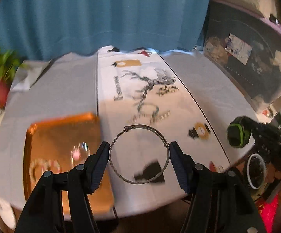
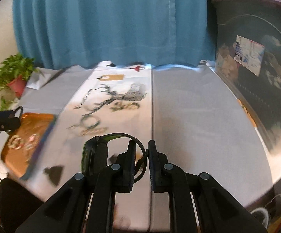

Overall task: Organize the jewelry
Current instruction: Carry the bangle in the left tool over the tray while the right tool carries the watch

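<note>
Holding a silver bangle [image 1: 139,154] in my widely spread left tool [image 1: 139,156]; orange tray [image 1: 62,134] just beside; right tool [image 2: 142,162] clamps headphones [image 2: 109,147] nearly shut, near the tray.

Both tools are matte black plastic: the left gripper [image 1: 139,156] and right gripper [image 2: 142,164] each show angular linkage arms with round grey rivets. Their fingers [image 1: 99,167] carry ribbed, dark blue pads [image 2: 151,167].
</note>
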A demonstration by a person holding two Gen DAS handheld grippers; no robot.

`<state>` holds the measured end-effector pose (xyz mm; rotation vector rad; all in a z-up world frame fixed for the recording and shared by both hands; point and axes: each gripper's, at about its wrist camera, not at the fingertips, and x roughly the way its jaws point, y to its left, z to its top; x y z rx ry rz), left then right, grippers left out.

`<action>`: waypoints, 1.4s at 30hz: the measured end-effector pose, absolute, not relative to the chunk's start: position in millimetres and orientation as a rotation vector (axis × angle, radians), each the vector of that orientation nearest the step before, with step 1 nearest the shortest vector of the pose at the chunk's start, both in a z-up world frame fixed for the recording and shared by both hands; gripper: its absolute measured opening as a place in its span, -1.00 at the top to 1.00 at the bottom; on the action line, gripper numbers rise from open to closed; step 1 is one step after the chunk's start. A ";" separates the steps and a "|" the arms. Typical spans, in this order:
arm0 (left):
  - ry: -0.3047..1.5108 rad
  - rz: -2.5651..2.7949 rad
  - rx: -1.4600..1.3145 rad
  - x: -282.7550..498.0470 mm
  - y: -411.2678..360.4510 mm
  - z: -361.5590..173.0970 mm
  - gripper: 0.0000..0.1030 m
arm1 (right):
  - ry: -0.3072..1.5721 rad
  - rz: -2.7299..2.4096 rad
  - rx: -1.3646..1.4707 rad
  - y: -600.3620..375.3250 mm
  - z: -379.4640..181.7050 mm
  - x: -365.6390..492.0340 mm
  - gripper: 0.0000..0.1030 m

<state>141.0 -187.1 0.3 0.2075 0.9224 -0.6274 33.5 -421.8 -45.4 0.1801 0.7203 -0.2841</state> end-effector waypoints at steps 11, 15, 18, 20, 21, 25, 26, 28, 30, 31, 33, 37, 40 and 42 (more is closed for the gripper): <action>0.854 -0.594 0.185 40.8 -118.6 16.3 -0.14 | 0.723 -0.179 0.144 -326.4 -39.8 -64.6 0.74; 0.812 -0.593 0.177 18.1 -107.0 25.2 -0.14 | 0.713 -0.145 0.113 -302.1 -34.8 -84.0 0.74; 0.796 -0.597 0.173 6.4 -101.3 30.4 -0.14 | 0.708 -0.123 0.087 -286.0 -30.7 -95.1 0.74; 0.785 -0.597 0.169 0.8 -98.0 34.5 -0.14 | 0.705 -0.109 0.078 -279.0 -27.6 -99.8 0.74; 0.776 -0.597 0.165 -1.9 -95.4 37.6 -0.14 | 0.702 -0.102 0.074 -275.6 -25.8 -102.8 0.74; 0.753 -0.591 0.160 -6.4 -88.6 44.8 -0.14 | 0.683 -0.094 0.064 -268.4 -18.3 -109.6 0.74; 0.751 -0.592 0.157 -7.9 -87.3 46.1 -0.14 | 0.679 -0.093 0.063 -267.1 -16.7 -110.5 0.74; 0.744 -0.592 0.152 -9.6 -83.6 48.9 -0.14 | 0.673 -0.091 0.059 -264.9 -13.7 -112.0 0.74; 0.735 -0.585 0.149 -11.0 -80.2 50.9 -0.14 | 0.669 -0.089 0.052 -262.2 -10.7 -112.2 0.74; 0.731 -0.583 0.147 -11.7 -78.4 51.8 -0.14 | 0.667 -0.088 0.050 -261.0 -9.2 -112.3 0.74; 0.728 -0.578 0.140 -12.9 -74.8 53.0 -0.14 | 0.661 -0.086 0.046 -258.3 -6.9 -112.5 0.74; 0.723 -0.570 0.132 -12.0 -66.9 54.1 -0.14 | 0.657 -0.078 0.033 -253.2 -2.8 -111.1 0.74; 0.721 -0.565 0.123 -9.4 -62.1 54.8 -0.14 | 0.656 -0.073 0.026 -247.2 -0.4 -108.3 0.74; 0.719 -0.564 0.117 -8.4 -59.4 55.3 -0.14 | 0.657 -0.070 0.019 -243.4 0.0 -105.1 0.74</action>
